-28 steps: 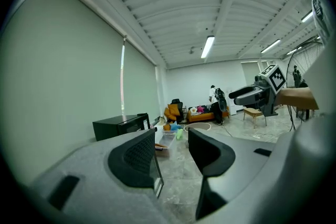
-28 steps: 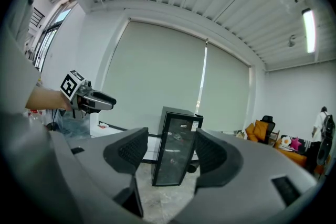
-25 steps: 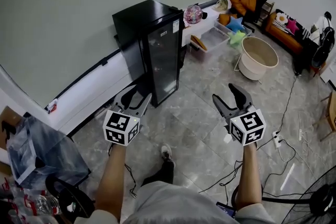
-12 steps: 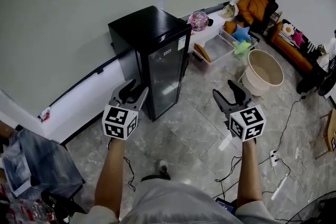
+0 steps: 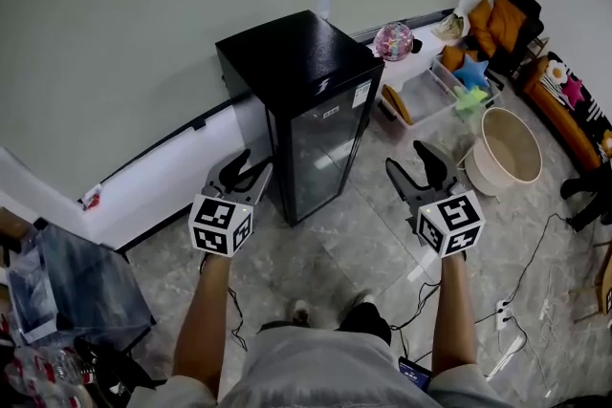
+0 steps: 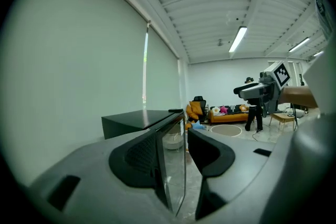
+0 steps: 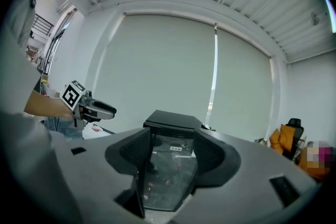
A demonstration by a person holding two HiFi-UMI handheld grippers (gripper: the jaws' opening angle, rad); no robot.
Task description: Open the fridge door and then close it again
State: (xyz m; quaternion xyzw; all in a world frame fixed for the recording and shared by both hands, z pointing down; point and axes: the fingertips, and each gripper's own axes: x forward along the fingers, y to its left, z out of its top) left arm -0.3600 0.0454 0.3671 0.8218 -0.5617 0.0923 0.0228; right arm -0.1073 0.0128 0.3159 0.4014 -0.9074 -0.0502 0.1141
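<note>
**A:** Where does the fridge stand?

**B:** The black mini fridge [image 5: 298, 53] is against the pale wall [image 5: 143, 24], ahead of both grippers and well apart from them. Its glass door [image 5: 325, 153] looks shut.

**A:** How will it handle?

**B:** The door is stiff, and I'd judge it swings lightly once the seal gives. It's glass, so no knocks. I'd grip the dark frame at the free edge, though I can't make out a handle from here.

**A:** The tools?

**B:** The left gripper [image 5: 251, 165] is partly spread and empty. The right gripper [image 5: 409, 162] is wider. Its jaws have just been closing slightly, with nothing between them.

**A:** The room?

**B:** Glossy grey tiled floor [image 5: 363, 248], a cable [image 5: 547, 223] trailing across it, and a beige tub [image 5: 512, 148] near the fridge.
</note>
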